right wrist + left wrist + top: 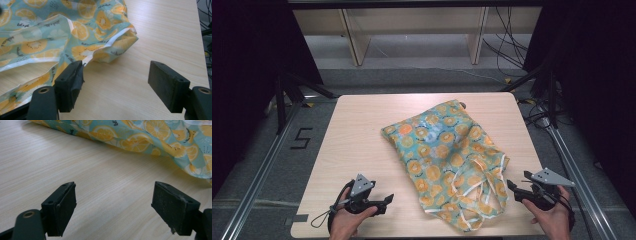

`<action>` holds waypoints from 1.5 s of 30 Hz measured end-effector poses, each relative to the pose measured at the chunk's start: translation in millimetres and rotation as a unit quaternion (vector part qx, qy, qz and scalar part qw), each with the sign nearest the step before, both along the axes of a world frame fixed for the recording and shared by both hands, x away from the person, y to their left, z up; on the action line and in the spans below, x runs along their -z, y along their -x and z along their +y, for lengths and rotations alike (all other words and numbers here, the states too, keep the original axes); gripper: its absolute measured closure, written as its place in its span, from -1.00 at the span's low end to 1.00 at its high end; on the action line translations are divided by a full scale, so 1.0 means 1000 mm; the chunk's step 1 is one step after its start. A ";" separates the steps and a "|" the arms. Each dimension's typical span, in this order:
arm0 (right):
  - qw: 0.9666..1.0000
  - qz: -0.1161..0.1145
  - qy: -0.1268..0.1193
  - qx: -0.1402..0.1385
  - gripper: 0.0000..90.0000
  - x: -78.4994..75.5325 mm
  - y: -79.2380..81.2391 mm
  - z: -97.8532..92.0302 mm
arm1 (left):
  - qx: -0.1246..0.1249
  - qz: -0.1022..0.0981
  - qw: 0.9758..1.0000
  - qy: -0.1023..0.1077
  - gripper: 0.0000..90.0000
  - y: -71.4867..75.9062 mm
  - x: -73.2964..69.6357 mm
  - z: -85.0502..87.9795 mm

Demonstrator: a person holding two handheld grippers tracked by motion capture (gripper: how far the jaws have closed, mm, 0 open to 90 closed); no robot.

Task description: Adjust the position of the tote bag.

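Both hand-held grippers [388, 199] [512, 186] level, flanking bag [447, 150]

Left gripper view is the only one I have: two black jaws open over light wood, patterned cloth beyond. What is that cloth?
Observer: A teal fabric bag printed with orange slices, crumpled on the light wooden table.
Operator: Does it have handles?
Observer: Yes, white-edged handles lie at its near end.
Operator: Where is the other gripper?
Observer: The right gripper is beside those handles, jaws open, nothing between them.
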State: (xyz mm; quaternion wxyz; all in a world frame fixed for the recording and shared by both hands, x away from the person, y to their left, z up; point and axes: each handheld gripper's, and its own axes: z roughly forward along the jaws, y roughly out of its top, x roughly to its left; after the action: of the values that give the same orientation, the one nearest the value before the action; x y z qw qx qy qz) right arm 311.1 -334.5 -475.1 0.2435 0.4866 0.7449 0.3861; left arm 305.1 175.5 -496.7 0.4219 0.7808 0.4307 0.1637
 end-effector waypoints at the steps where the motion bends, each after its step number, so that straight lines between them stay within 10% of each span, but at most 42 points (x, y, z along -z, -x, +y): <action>1: 1.000 0.000 0.000 0.000 -0.35 0.000 0.000 0.000 | 0.000 0.000 1.000 0.001 -0.59 0.000 0.000 0.000; 15: 0.999 -0.022 0.004 -0.025 -0.33 -0.010 -0.020 0.003 | 0.026 0.010 1.000 0.000 -0.60 -0.005 -0.001 -0.009; 25: 0.998 -0.026 0.022 -0.043 -0.32 -0.024 -0.068 0.016 | 0.048 0.019 0.997 0.056 -0.53 -0.015 -0.004 -0.044; 34: 0.996 0.012 0.064 -0.053 -0.38 -0.026 -0.117 0.027 | 0.060 0.035 0.995 0.073 -0.56 -0.027 -0.003 -0.072; 45: 0.990 0.082 0.096 -0.055 -0.38 -0.004 -0.151 0.043 | 0.053 0.055 0.997 0.024 -0.51 -0.046 0.008 -0.088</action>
State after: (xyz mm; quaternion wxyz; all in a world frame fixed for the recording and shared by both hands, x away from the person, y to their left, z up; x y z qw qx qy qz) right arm 462.1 -291.1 -471.4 0.2060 0.4495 0.8215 0.2839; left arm 350.7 87.3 -504.2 0.4247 0.8000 0.4149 0.0871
